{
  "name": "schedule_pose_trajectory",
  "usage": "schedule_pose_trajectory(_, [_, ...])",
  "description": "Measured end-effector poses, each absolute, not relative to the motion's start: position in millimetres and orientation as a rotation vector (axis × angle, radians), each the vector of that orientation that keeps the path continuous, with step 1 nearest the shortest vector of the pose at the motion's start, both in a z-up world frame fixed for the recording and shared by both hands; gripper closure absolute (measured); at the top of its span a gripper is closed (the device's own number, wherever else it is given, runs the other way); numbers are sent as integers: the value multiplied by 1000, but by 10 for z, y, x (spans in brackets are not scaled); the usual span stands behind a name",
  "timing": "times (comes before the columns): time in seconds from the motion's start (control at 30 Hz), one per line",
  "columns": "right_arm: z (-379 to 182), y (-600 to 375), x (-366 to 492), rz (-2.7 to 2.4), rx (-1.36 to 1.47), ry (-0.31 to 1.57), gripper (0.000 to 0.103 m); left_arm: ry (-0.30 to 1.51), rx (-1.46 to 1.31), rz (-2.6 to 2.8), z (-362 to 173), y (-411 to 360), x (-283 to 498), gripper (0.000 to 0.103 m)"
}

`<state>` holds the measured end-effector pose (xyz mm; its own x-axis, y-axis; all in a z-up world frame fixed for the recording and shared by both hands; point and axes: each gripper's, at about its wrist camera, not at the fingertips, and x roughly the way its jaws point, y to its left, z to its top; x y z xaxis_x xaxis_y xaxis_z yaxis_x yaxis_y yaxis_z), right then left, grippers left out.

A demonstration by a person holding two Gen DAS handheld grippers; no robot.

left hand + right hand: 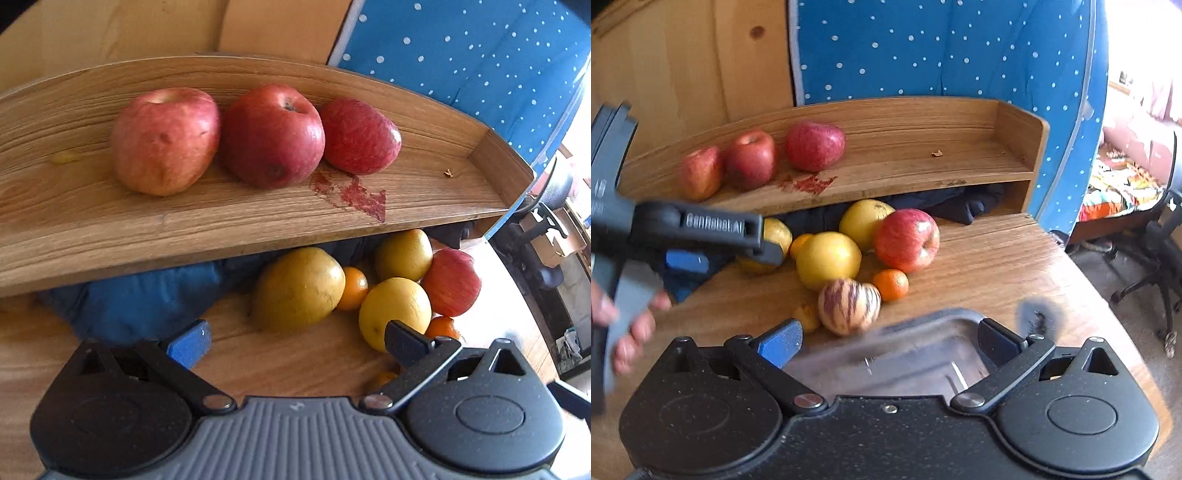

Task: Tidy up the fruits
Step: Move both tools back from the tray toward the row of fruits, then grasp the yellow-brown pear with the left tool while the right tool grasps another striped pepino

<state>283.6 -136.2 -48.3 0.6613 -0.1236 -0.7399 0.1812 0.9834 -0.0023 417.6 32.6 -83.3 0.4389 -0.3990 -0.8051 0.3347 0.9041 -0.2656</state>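
Three apples on the shelf, the rest piled below.
Your left gripper (295, 341) and right gripper (888, 341) are both spread and empty; the apples (271, 134) sit touching on the shelf (221, 221), the pile (846, 251) on the table (997, 266) underneath.

3 red apples (271, 134) in row on shelf (221, 218); mixed fruit pile (849, 254) on tabletop below.

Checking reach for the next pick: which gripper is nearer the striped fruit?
Right. The right gripper sits just behind the striped fruit, open, with a blurred clear container between its fingers. The left gripper hovers farther off, to the fruit's left, by the yellow fruits.
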Motion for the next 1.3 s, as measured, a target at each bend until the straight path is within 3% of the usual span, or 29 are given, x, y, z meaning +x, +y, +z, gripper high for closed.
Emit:
schedule_pose_trajectory(0.47, [-743,-1335,3370,-175,148,914,28,963,-86,-493,-1021,235,4373,35])
schedule_pose_trajectory(0.77, [-845,-1296,3517,-155,128,967,35,975,-150,-498,-1075,202,4490,29])
schedule_pose_trajectory(0.93, [-867,-1347,3559,-148,162,967,38,962,-167,-510,-1074,255,4470,38])
schedule_pose_trajectory(1.07, [-857,-1334,3534,-137,171,961,46,964,-186,-504,-1063,374,4431,39])
schedule_pose_trajectory(1.3, [-821,-1286,3484,-126,152,935,47,998,-206,-471,-1026,533,4311,39])
